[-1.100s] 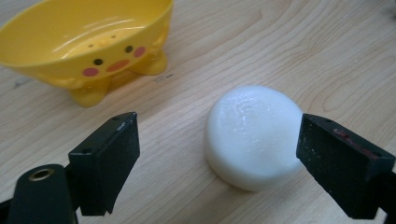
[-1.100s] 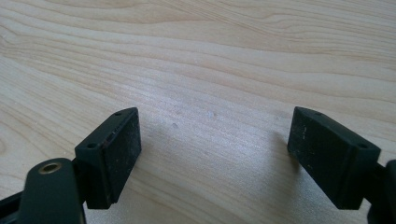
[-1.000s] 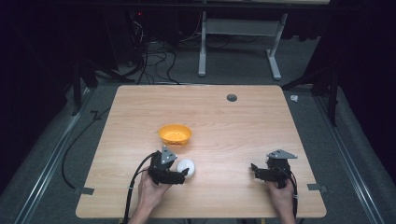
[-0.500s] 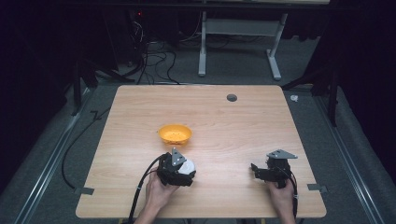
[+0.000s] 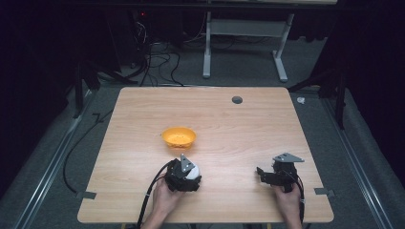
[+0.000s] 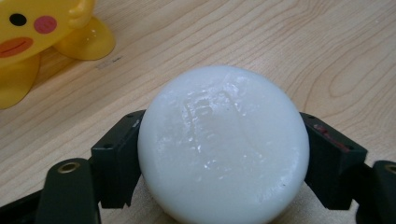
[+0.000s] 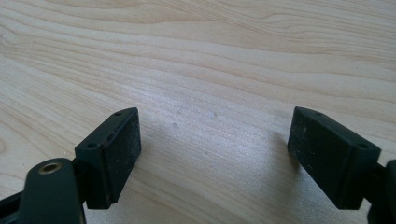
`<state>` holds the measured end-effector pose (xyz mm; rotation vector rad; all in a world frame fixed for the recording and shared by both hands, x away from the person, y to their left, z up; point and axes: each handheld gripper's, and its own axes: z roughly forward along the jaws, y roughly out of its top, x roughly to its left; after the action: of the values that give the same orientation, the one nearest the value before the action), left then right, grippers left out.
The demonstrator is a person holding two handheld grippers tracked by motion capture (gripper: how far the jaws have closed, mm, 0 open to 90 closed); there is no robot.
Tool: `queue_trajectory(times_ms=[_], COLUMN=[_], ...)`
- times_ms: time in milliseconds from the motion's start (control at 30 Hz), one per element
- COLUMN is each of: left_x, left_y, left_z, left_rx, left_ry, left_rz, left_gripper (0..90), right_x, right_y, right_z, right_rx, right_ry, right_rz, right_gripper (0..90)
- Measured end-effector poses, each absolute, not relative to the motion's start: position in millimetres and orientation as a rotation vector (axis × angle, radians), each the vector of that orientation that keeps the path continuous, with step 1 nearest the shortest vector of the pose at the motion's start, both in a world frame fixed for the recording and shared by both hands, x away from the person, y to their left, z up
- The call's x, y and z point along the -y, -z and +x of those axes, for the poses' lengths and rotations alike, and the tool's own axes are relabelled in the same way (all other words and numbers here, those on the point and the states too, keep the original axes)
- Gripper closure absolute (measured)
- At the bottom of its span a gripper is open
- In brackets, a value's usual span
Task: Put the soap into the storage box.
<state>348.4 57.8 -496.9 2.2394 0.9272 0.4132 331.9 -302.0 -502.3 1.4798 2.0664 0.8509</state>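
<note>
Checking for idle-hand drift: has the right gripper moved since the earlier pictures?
No. The right gripper sits at the same spot near the table's front right corner, jaws open.

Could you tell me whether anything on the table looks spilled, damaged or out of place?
Nothing stands out. The orange bowl sits upright on the table, the left tongs grip a white round block, and the right tongs rest open over bare wood.
</note>
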Motion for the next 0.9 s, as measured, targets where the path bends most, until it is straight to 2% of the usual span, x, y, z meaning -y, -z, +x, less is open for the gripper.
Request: queue_trajectory(times_ms=[400, 900], left_x=[-61.0, -78.9], left_y=[494.6, 465.0], left_z=[349.2, 349.7], left_rx=[-0.930, -0.937], left_ry=[-0.403, -0.397], left_rz=[2.246, 2.188], left_gripper=[24.7, 24.7], right_x=[302.0, 302.0], right_y=[502.3, 502.3], right_z=[331.9, 331.9], right_rx=[-2.067, -2.067], right_ry=[-0.851, -0.851], right_rz=[1.479, 1.479], right_gripper=[18.3, 18.2])
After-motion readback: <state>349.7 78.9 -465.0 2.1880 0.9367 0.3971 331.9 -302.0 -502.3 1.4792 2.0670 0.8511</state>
